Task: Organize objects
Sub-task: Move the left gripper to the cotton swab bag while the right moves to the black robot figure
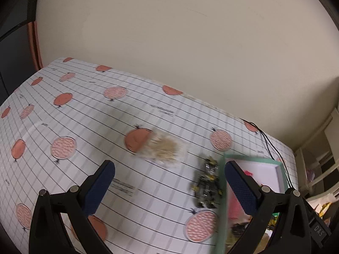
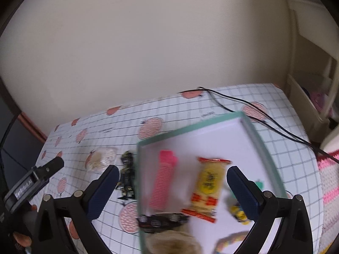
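A mint-rimmed white box (image 2: 262, 146) lies on the table and holds a pink comb (image 2: 163, 182), a yellow and red snack packet (image 2: 208, 187), a black strip with round marks (image 2: 163, 221), a beige furry item (image 2: 173, 243) and a small yellow toy (image 2: 239, 213). My right gripper (image 2: 172, 172) hovers open above the box with nothing between its fingers. Left of the box a black and yellow robot toy (image 1: 207, 184) lies on the cloth. Further left is a clear bag of beige sticks (image 1: 161, 148). My left gripper (image 1: 169, 169) is open and empty above the cloth, near the bag.
The table (image 1: 63, 110) wears a white grid cloth with orange fruit prints and backs onto a cream wall. A black cable (image 2: 243, 103) trails across the far right corner. A pink and white knitted item (image 2: 328, 180) lies right of the box. White shelving (image 2: 307, 84) stands at the right.
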Tool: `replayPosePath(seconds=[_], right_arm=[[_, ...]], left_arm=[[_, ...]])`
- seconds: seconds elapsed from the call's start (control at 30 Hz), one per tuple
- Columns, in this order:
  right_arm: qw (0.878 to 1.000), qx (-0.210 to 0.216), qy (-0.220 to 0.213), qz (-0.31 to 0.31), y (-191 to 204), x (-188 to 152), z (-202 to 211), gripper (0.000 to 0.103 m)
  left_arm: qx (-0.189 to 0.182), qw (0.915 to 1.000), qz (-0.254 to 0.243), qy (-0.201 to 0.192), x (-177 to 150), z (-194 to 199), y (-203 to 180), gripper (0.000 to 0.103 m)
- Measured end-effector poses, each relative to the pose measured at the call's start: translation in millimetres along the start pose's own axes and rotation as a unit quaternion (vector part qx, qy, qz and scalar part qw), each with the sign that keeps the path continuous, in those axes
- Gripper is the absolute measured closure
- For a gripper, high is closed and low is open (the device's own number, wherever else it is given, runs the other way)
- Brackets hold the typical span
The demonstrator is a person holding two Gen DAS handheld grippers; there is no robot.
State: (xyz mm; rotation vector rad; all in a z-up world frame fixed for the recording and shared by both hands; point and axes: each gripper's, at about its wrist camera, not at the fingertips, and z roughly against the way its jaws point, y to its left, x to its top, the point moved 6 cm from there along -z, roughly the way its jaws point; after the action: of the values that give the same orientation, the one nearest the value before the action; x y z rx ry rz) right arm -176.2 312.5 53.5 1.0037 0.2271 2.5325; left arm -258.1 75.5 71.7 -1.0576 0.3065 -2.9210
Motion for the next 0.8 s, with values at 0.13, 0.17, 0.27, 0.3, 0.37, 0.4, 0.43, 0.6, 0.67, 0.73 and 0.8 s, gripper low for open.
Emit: replayPosePath(seconds=[0.13, 0.17, 0.27, 0.3, 0.37, 0.4, 0.43, 0.6, 0.67, 0.73, 0.8], right_arm=[[1.0, 0.017, 0.004, 0.023, 29.8, -3.3, -6.8, 0.001], [0.999, 0.022, 0.003, 0.027, 37.6, -3.8, -8.9, 0.002], [0.998, 0.031, 0.005, 0.047, 60.0, -7.3, -17.6, 0.006], [0.998, 0.033, 0.006, 0.053, 66.4, -9.6, -19.9, 0.007], [0.997, 0.034, 0.009, 0.063, 77.5, -12.6, -27.3, 0.014], [0.997, 0.033, 0.011, 0.066, 81.5, -14.1, -30.5, 0.016], [0.997, 0.033, 0.013, 0.069, 84.3, -15.6, -32.6, 0.018], [0.996, 0.03, 0.029, 0.082, 96.1, -21.8, -52.8, 0.027], [0.995, 0.028, 0.038, 0.089, 99.5, -25.5, -60.9, 0.033], [0.994, 0.026, 0.046, 0.095, 101.7, -29.3, -68.8, 0.04], [0.993, 0.025, 0.053, 0.098, 103.3, -33.2, -75.3, 0.044]], left_arm=[[0.013, 0.9997, 0.004, -0.022, 9.4, 4.7, 25.0, 0.0], [0.014, 0.9996, 0.006, -0.026, 11.6, 4.7, 30.1, 0.0], [0.018, 0.9993, 0.007, -0.031, 16.6, 4.1, 44.2, 0.0], [0.018, 0.9993, 0.006, -0.033, 18.0, 3.4, 48.7, 0.0], [0.019, 0.9993, 0.005, -0.033, 20.4, 0.9, 57.2, 0.0], [0.019, 0.9993, 0.006, -0.032, 20.9, -0.6, 61.3, 0.0], [0.018, 0.9993, 0.007, -0.031, 20.9, -1.3, 64.3, 0.0], [-0.002, 0.9998, 0.019, -0.002, 18.6, -18.0, 72.7, 0.0], [-0.002, 0.9999, 0.016, 0.006, 16.7, -25.0, 71.6, 0.0], [-0.005, 0.9998, 0.01, 0.015, 14.8, -31.7, 69.2, 0.0], [-0.011, 0.9996, 0.011, 0.023, 12.9, -37.9, 67.3, 0.0]])
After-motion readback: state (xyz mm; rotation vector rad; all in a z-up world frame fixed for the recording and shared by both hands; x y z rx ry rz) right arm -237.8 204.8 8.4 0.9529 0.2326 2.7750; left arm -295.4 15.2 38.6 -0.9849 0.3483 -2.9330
